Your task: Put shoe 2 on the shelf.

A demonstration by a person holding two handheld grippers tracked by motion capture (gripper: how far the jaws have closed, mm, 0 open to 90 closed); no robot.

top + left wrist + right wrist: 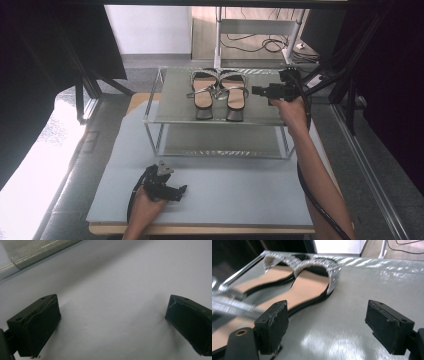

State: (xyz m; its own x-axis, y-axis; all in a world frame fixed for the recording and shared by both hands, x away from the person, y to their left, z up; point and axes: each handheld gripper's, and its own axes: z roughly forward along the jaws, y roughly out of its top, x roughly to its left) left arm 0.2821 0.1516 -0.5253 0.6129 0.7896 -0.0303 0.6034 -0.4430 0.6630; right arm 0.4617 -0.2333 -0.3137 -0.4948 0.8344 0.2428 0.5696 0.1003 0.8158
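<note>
The right gripper (255, 90) is wide open w/ nothing in it, just right of the two sandals (218, 93) on the far rack's (170, 116) top shelf, so it looks set to reach left and pinch the nearer one, while the left gripper (183, 189), open and empty too, rests on the near mat (240, 195).

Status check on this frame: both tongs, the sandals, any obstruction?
Left tongs open, empty, low over grey mat. Right tongs open beside tan silver-strapped sandals on shelf top. Nothing in between.
</note>
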